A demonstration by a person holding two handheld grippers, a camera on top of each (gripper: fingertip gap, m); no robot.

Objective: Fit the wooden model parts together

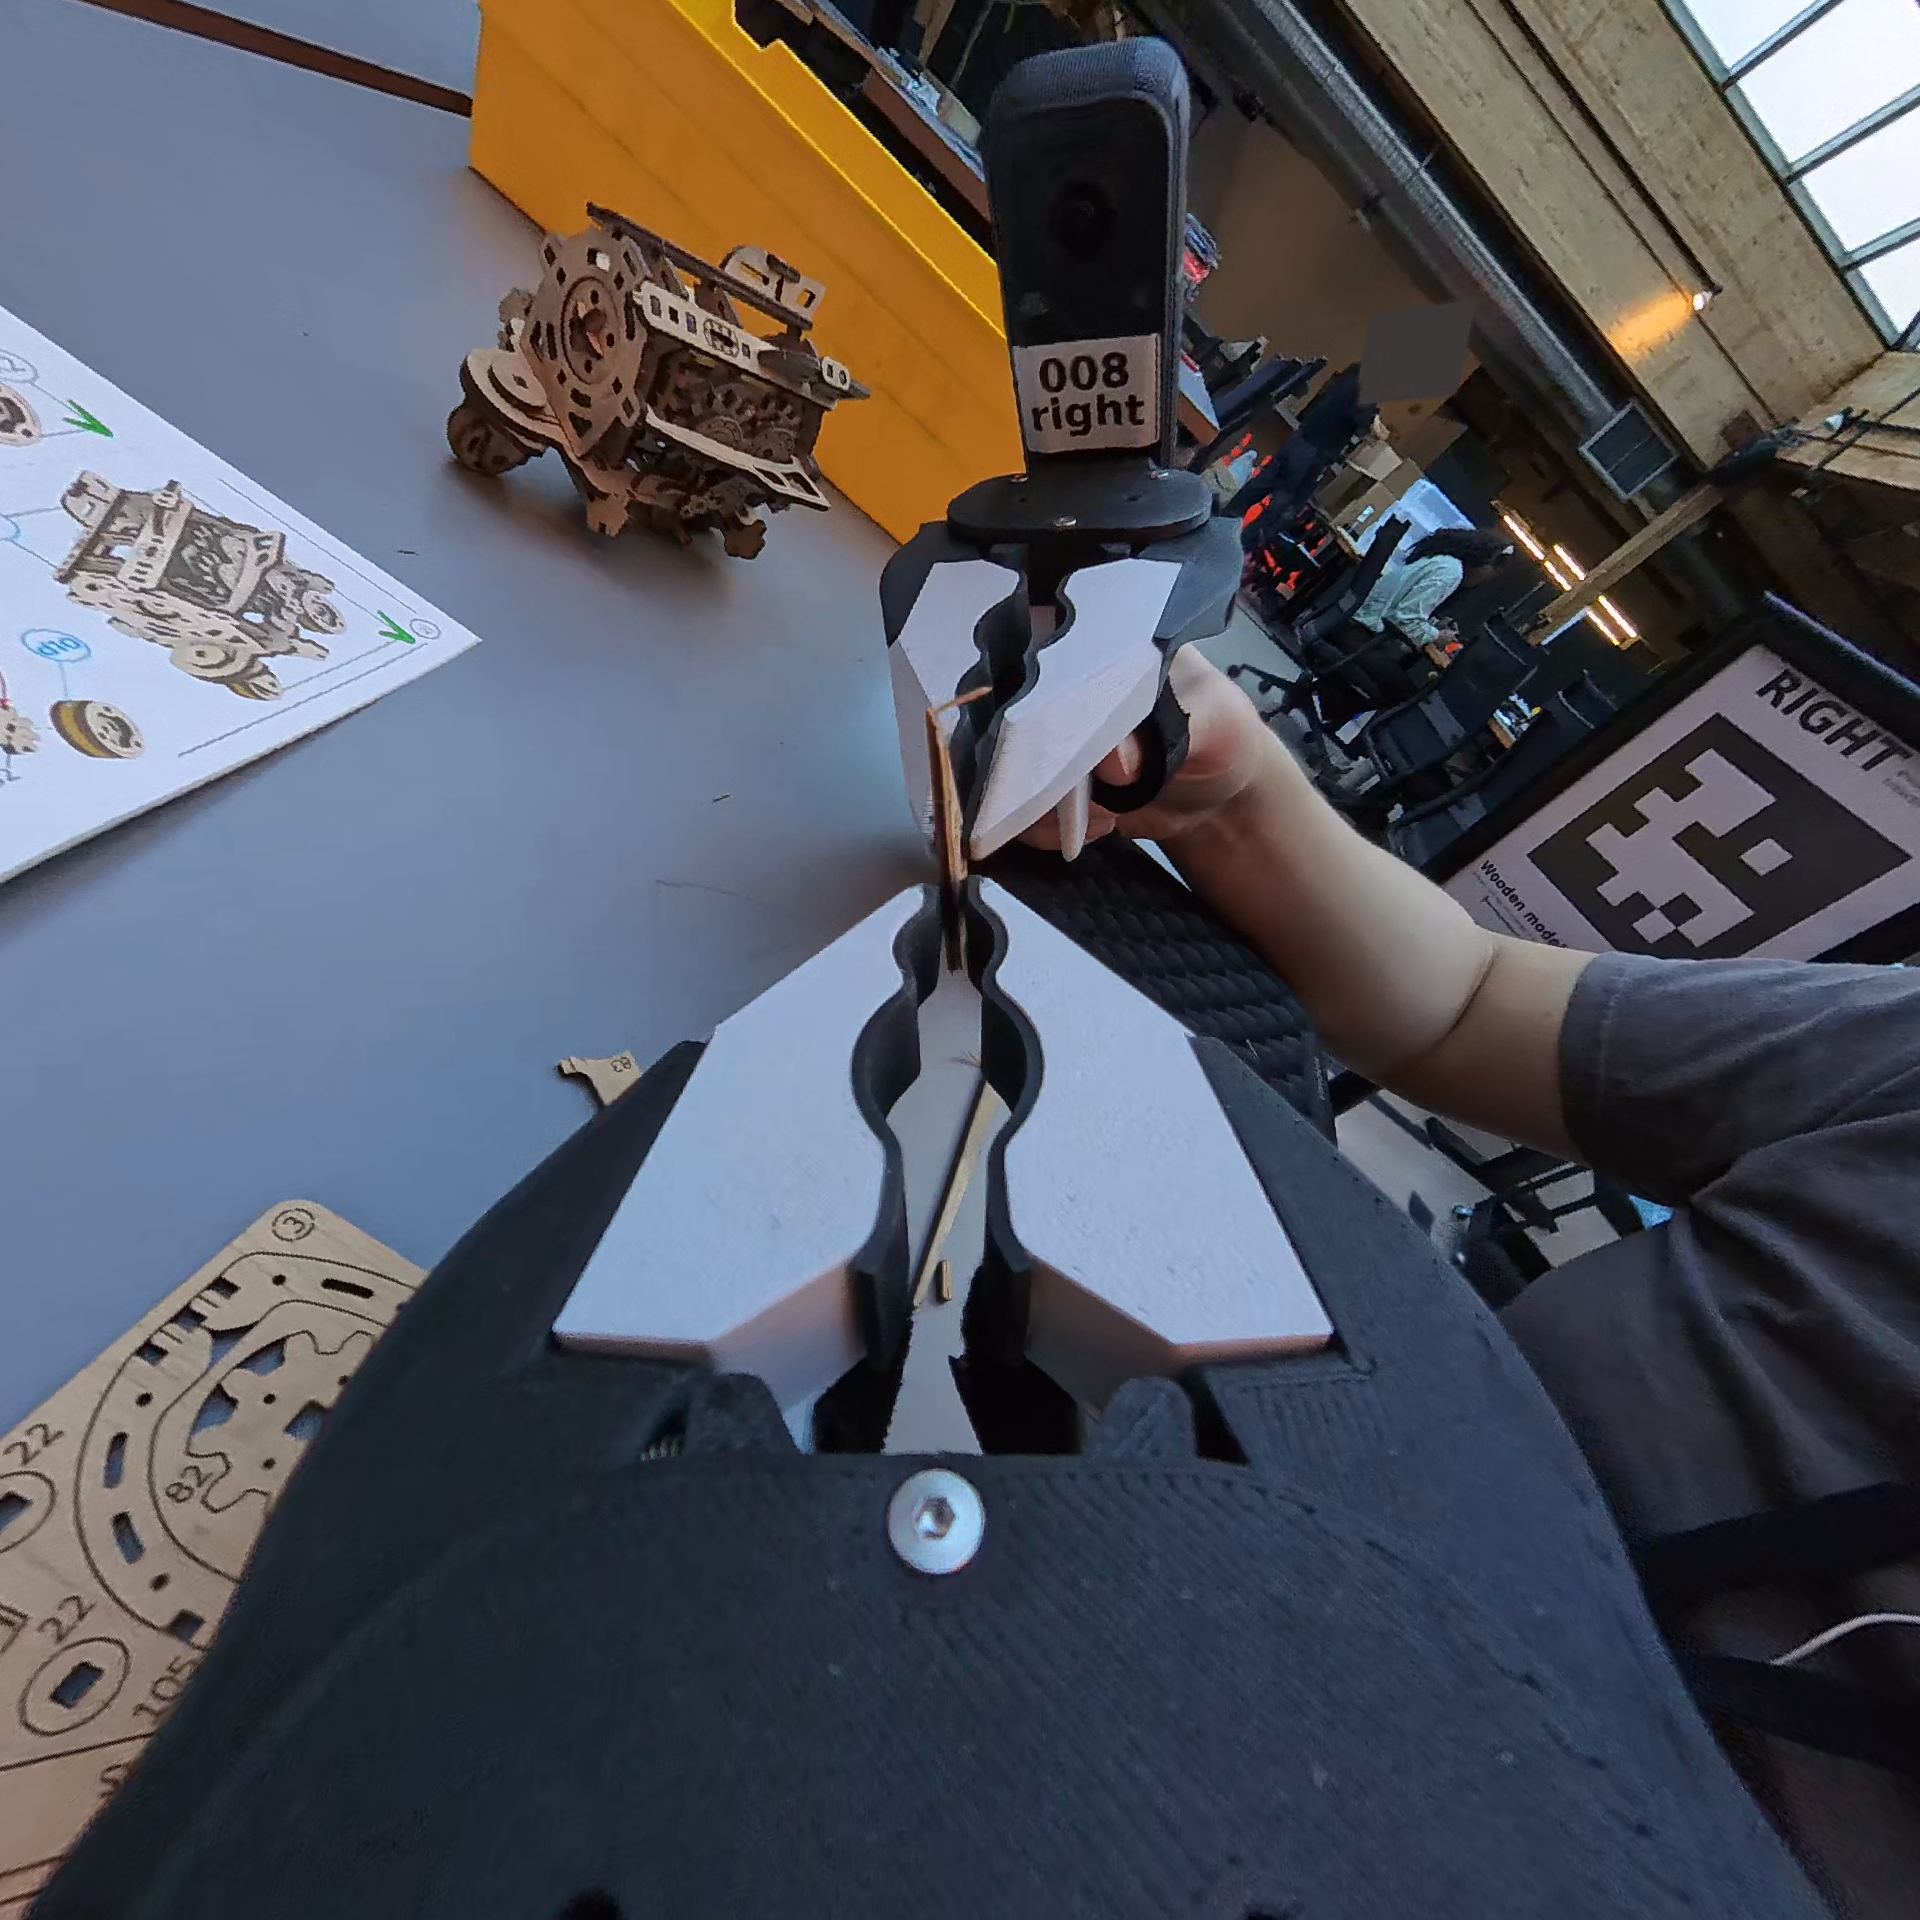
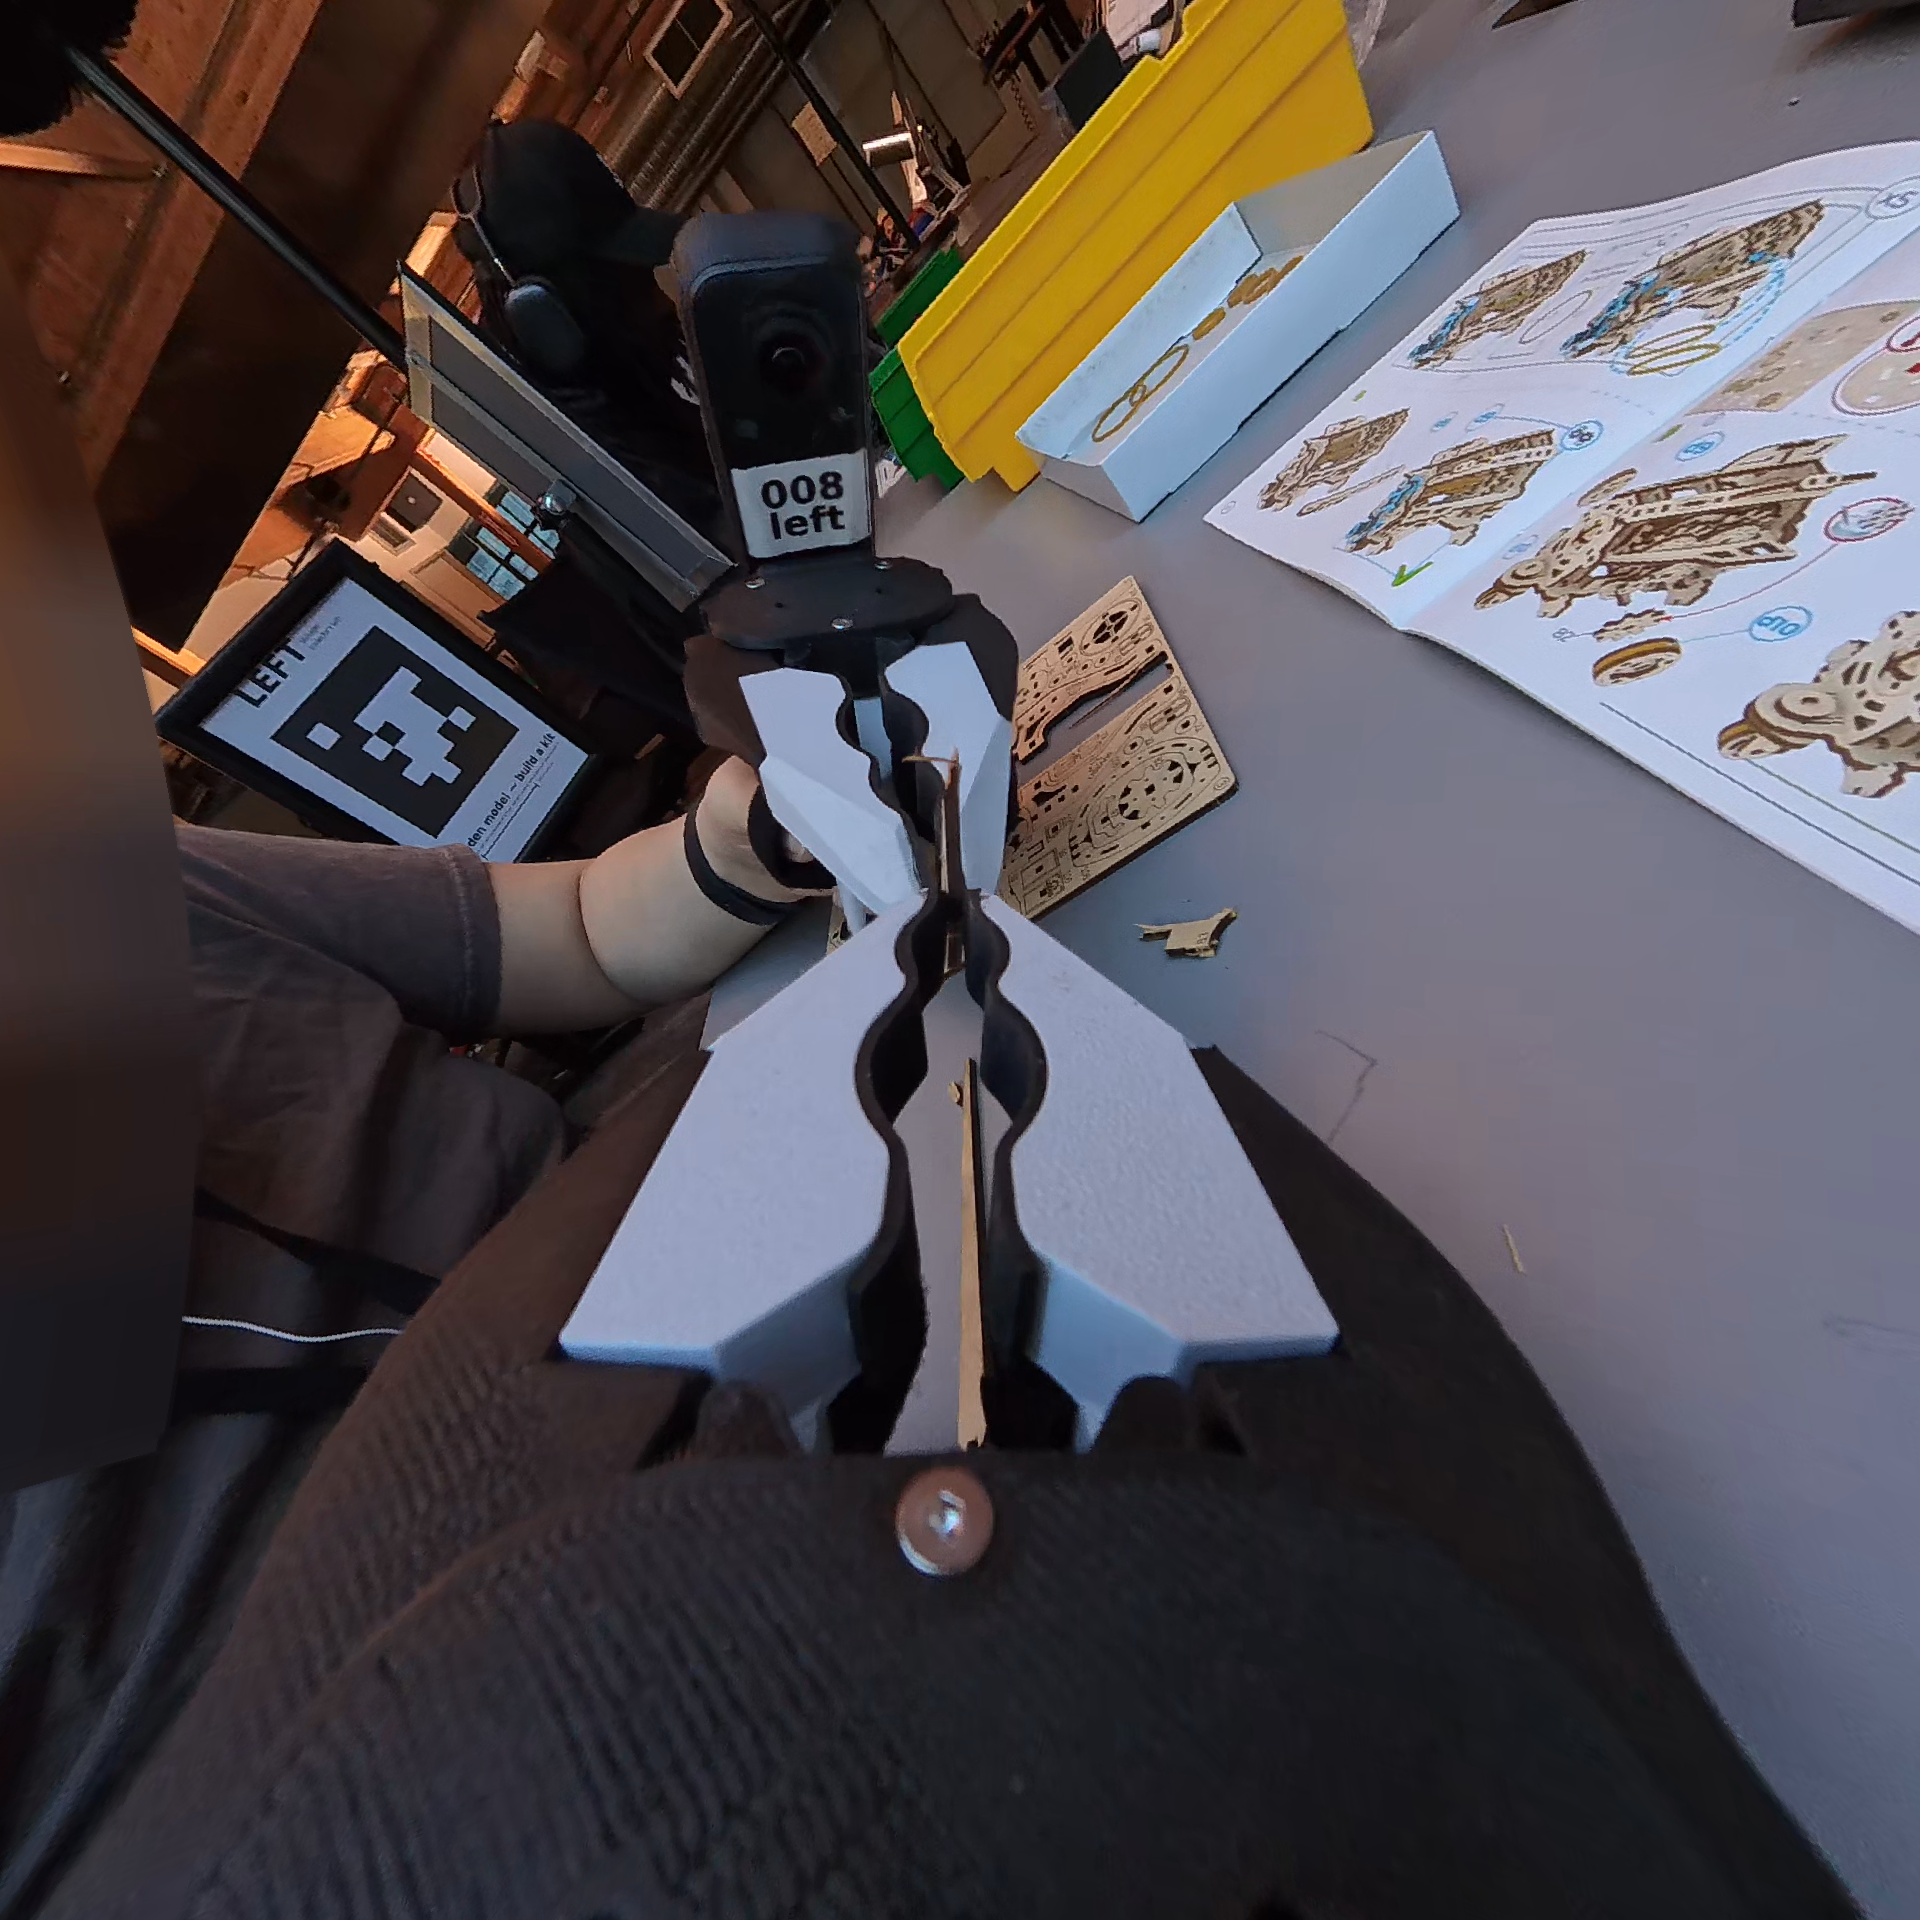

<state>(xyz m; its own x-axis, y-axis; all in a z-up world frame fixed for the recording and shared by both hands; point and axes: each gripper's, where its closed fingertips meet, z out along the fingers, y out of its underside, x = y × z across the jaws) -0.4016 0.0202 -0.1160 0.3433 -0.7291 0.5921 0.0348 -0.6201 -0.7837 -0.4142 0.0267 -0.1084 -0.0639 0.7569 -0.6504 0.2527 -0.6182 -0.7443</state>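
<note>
- In the left wrist view, at the far left, the instruction sheet (image 1: 197, 613) lies on the grey table (image 1: 582, 810), cut off by the picture edge. Below it the plywood parts sheet (image 1: 156, 1455) is half hidden behind my left gripper (image 1: 951, 914).
- Further right stands the half-built wooden model (image 1: 644, 384), just in front of the yellow bin (image 1: 748, 239). Only this view shows the model.
- A small loose wooden piece (image 1: 606, 1075) lies on the table beside my left gripper.
- In the middle, my left gripper is closed on a thin wooden part (image 1: 948, 800), seen from its edge. My right gripper (image 1: 961, 821) comes from the opposite side and its tips also pinch on a thin wooden strip there. I cannot tell if it is one part or two joined parts.
- In the right wrist view my right gripper (image 2: 951, 914) meets the left gripper (image 2: 935, 862) tip to tip, with the thin wooden part (image 2: 943, 821) between them, above the table edge.
- Only this view shows the white box (image 2: 1278, 322) with small rings inside, between the yellow bin (image 2: 1132, 229) and the open instruction sheet (image 2: 1621, 499).
- The shape of the held part is hard to see in both views.
</note>
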